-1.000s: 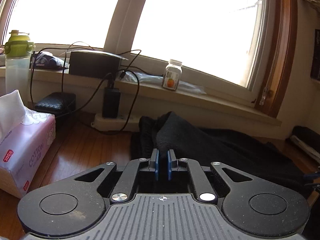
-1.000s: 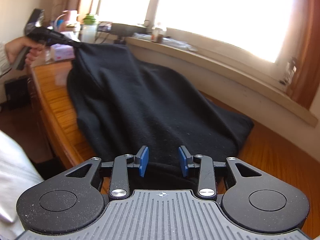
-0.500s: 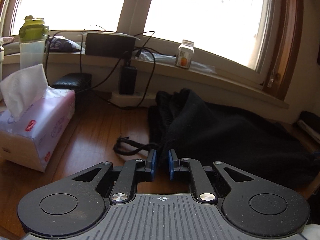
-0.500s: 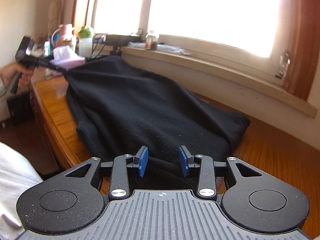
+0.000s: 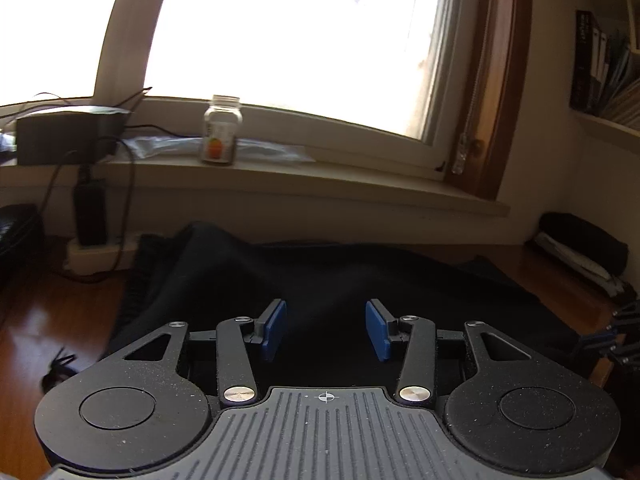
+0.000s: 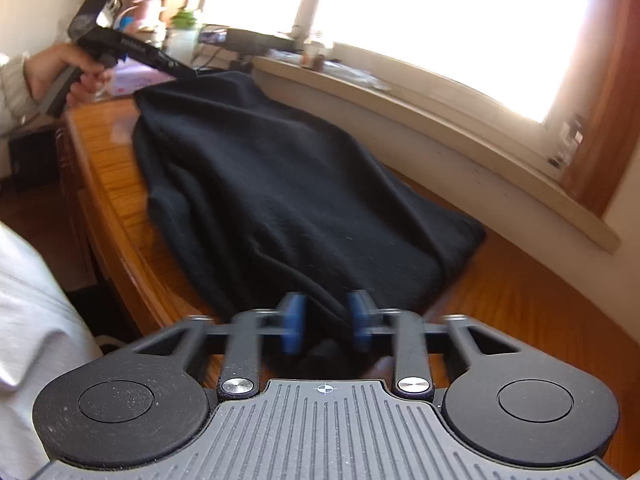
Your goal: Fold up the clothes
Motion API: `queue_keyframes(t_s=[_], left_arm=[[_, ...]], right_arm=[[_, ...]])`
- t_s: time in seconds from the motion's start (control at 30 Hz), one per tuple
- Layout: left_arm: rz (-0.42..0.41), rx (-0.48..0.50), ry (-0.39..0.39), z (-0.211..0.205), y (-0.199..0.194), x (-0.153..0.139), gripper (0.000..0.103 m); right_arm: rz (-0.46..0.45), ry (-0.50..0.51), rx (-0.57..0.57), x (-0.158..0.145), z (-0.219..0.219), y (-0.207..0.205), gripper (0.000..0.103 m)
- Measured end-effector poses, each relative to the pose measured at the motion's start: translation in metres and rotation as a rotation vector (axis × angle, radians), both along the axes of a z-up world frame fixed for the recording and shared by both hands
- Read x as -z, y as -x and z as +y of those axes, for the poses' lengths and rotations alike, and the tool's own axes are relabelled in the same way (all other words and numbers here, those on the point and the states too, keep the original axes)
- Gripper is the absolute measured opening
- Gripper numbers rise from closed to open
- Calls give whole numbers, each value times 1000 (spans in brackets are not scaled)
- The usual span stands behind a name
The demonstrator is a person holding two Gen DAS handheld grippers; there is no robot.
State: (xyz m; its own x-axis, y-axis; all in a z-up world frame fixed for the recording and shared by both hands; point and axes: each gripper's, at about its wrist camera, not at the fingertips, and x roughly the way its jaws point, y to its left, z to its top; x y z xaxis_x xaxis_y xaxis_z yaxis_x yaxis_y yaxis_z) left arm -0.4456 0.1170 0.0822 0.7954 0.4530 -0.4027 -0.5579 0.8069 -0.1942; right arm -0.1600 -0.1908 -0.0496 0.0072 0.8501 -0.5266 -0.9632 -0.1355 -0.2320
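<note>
The left gripper's (image 5: 326, 330) blue fingers have just been opening and stand apart over one black fleece garment (image 6: 280, 184), gripping nothing. The right gripper's (image 6: 325, 324) motion-blurred fingers have just been closing, pinching the garment's near edge. It lies spread across the wooden surface (image 6: 520, 300).

A black garment (image 6: 280, 184) lies lengthwise on the wooden table, seemingly folded double, its near end bunched.
</note>
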Motion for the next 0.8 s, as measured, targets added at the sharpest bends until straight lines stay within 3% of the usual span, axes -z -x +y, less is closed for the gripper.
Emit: queue_keyframes(t_s=[0.1,0.27,0.43,0.5,0.67,0.8], left_arm=[[18,40,-14,9,-35,2,49],[30,102,-31,22,-89,-4,54],[26,168,-35,13,-136,-1,63],[24,193,-28,6,-153,5,63],[37,272,-48,-13,-186,25,64],[89,285,-33,-16,-196,45,64]], right_arm=[[78,-8,-4,-9,-14,-12,5],[103,31,-42,-6,-29,-16,7],[199,-51,22,-15,-27,-45,29],[249,-73,73,-16,-10,-67,38],[364,-95,199,-6,52,-123,38],[310,-87,205,2,103,-148,38]])
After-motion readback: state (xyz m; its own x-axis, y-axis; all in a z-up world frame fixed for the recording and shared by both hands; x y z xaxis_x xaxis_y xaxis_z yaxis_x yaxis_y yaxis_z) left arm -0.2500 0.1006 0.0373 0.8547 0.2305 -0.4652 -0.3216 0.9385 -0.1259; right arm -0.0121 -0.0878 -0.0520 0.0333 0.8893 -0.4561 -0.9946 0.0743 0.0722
